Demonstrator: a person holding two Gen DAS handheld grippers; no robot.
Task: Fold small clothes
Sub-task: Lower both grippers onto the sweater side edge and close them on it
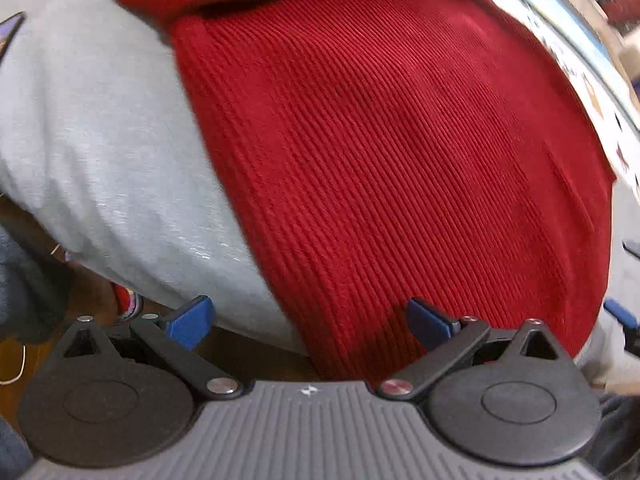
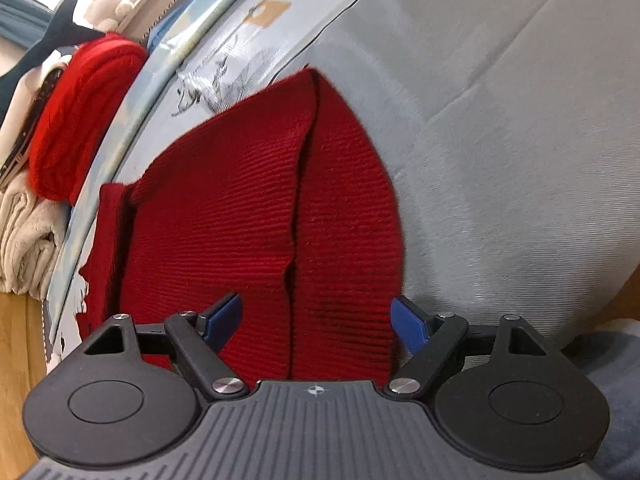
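Judging the red knit soft, light and floppy, we'd pinch its near hem, both the left gripper and the right gripper gaping wide and empty.

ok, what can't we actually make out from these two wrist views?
- Near hem of the dark red ribbed knit garment: both views, hidden behind each gripper's body.
- Garment type: left wrist view is too close and motion-blurred.
- Pattern on the printed sheet under the grey cloth: distorted, partly covered.
- Bright red fuzzy item: right wrist view, at the fisheye edge, unidentifiable.
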